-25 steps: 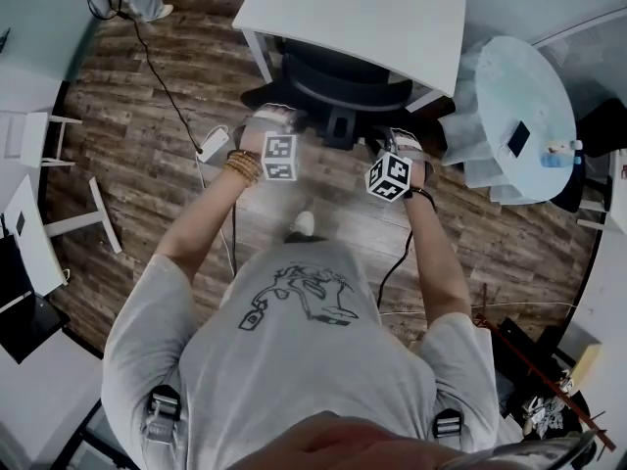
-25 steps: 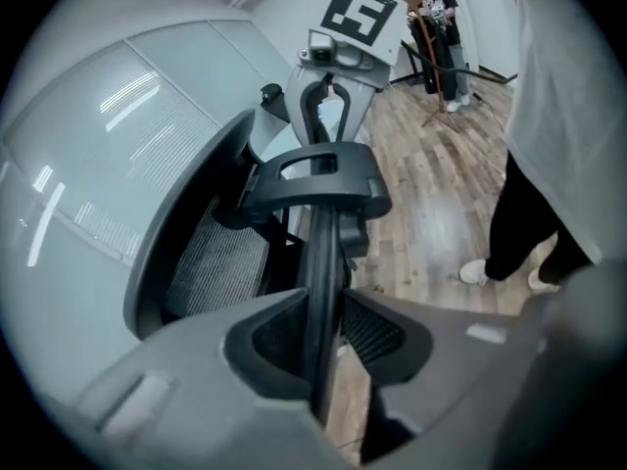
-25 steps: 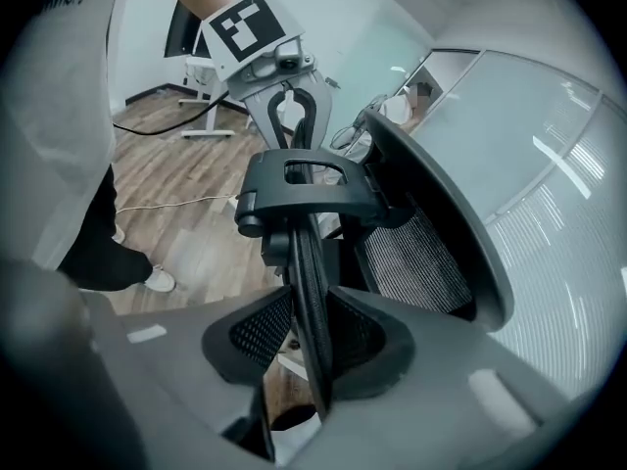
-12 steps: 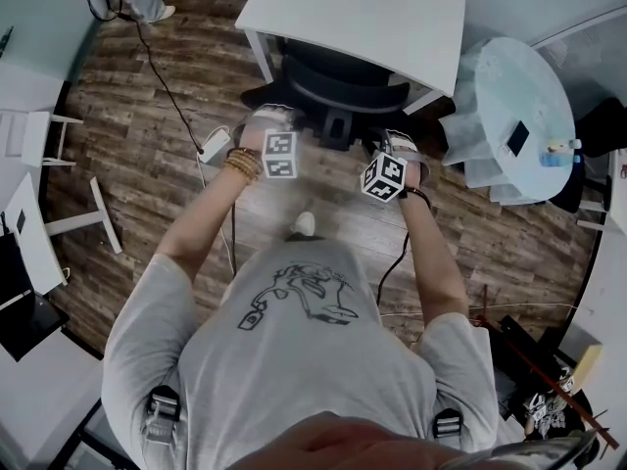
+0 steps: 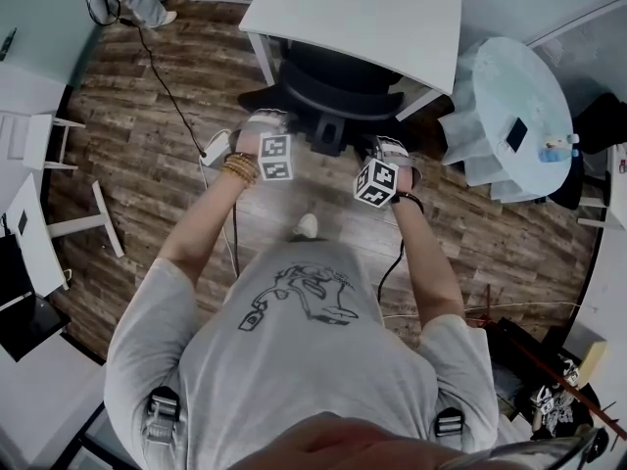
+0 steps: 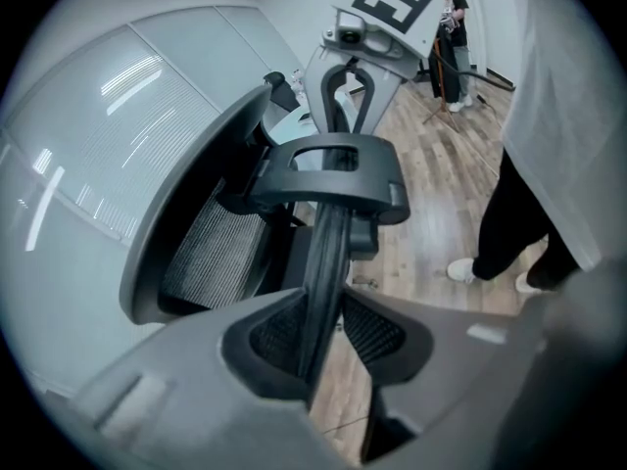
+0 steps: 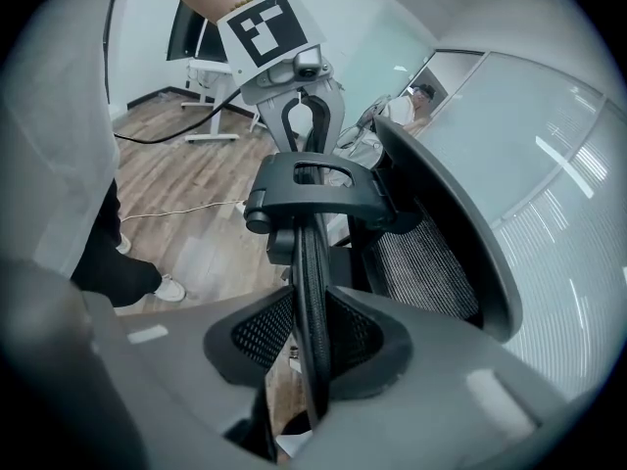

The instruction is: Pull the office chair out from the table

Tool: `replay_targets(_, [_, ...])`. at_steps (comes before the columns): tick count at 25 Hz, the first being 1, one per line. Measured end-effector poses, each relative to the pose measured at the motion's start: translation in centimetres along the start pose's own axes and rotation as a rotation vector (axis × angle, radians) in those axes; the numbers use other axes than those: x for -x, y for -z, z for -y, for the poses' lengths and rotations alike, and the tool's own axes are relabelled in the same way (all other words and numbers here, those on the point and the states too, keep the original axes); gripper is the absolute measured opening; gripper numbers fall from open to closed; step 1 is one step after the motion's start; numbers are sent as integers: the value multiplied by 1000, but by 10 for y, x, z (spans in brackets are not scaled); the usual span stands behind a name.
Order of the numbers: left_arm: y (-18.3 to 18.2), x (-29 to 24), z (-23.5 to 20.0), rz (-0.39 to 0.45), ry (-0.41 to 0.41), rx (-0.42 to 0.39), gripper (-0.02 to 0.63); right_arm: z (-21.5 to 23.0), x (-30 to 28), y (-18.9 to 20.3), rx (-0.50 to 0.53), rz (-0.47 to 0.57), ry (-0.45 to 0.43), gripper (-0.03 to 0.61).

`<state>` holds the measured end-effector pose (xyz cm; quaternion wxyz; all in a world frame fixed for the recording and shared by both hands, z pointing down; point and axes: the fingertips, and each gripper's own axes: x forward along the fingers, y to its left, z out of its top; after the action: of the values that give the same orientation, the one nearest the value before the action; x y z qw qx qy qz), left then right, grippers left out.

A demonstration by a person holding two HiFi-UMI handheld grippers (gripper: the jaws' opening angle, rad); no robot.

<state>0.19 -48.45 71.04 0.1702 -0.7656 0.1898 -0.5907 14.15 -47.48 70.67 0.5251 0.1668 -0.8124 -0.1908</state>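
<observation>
- Brown wood-plank floor (image 5: 137, 135): carries everything here. A white power strip (image 5: 214, 145) lies on it at the left, beside the person's left forearm.
- Left gripper (image 6: 323, 346), grey, two-jaw, with a marker cube: angled down at the left part of the backrest of the black mesh-backed office chair (image 5: 338, 91). Its mesh-textured pads (image 6: 274, 336) pinch the thin black top rim (image 6: 328, 253) of that backrest, with no gap showing on either side.
- Chair: stands on the floor with its seat tucked beneath the near edge of the table and its backrest towards the person. A black loop-shaped plastic bracket (image 6: 328, 169) sits on the rim between the two grippers.
- White rectangular table (image 5: 362, 13): its top covers most of the chair's seat.
- Right gripper (image 7: 312, 336), same make: set on the right part of the same rim. Its jaws have just been closing with the rim between them, and the pads (image 7: 265, 336) now press it from both sides.
- Step in hand (judged): grip taken at two points and the pull only beginning, since the seat is largely under the table.
- Next move (judged): draw both hands back towards the body together and evenly, so the chair rolls straight instead of swivelling. Keep firm pressure on the narrow rim, and step back to give the chair room.
</observation>
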Motion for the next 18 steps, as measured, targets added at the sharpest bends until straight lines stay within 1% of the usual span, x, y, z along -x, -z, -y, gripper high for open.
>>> replay_targets(8, [5,15,22,-9,13,13,106,-27,11,-11,-17,-18,-10,101])
replay_targets(13, [-1,24,38,4,10,11,106,-39,20,-7,-44,-38,-10,105])
replay_targets(18, [-6,31,55,12,11,11,107,-53,27,-3,-45,-67,-8,107])
